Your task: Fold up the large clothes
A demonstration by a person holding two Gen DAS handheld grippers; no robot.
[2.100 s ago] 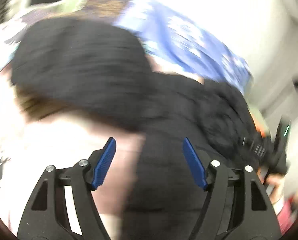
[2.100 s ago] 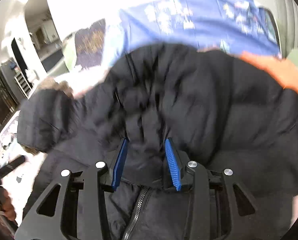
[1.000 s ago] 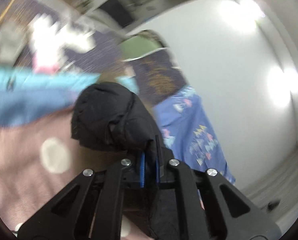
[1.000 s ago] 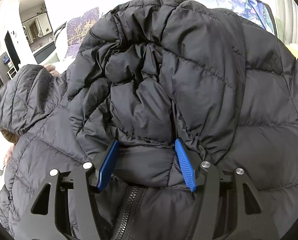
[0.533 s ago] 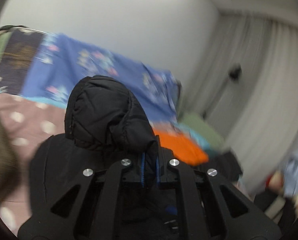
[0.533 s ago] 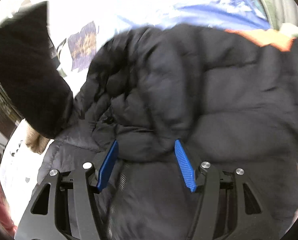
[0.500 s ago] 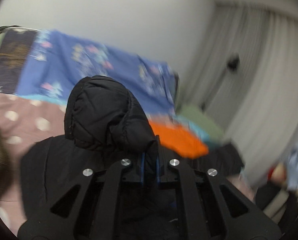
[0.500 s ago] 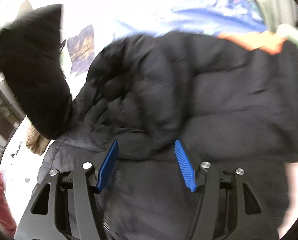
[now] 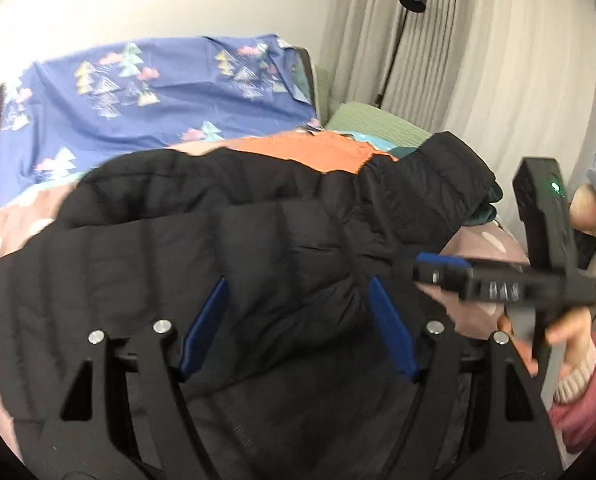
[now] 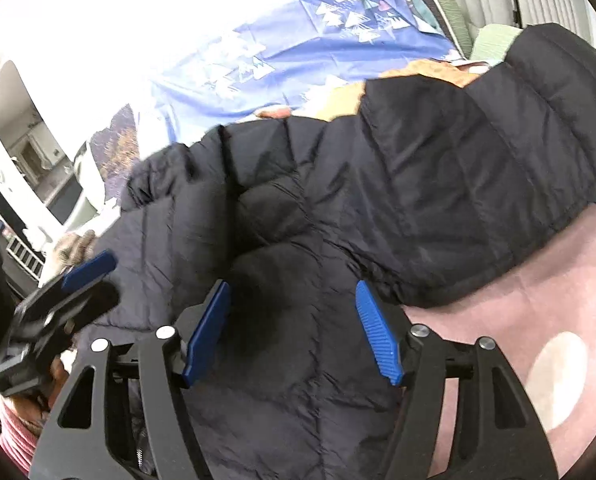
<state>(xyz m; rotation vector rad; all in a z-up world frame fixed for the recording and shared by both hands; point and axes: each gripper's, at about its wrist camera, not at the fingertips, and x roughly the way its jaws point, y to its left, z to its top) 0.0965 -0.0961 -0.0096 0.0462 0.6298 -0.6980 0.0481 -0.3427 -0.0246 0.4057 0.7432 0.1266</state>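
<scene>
We are partway through folding the black puffer jacket (image 9: pixel 258 216), which lies spread across the pink dotted bedcover (image 10: pixel 545 280), in front of the blue patterned sheet (image 9: pixel 158 96). Our left gripper (image 9: pixel 298 324) hovers over the jacket's middle with its blue pads spread wide and nothing between them. Our right gripper (image 10: pixel 294 328) is likewise wide apart, poised over the jacket's near edge, with one sleeve (image 10: pixel 477 184) folded across the body beyond it.

Half a second ago the left gripper was clamped on a bundled part of the jacket and held it up; now that part is down and the jaws are free. The right gripper's jaws look about as wide as they did then.

Next, we judge, each gripper needs a fresh pinch on a jacket edge to bring the next fold over.
</scene>
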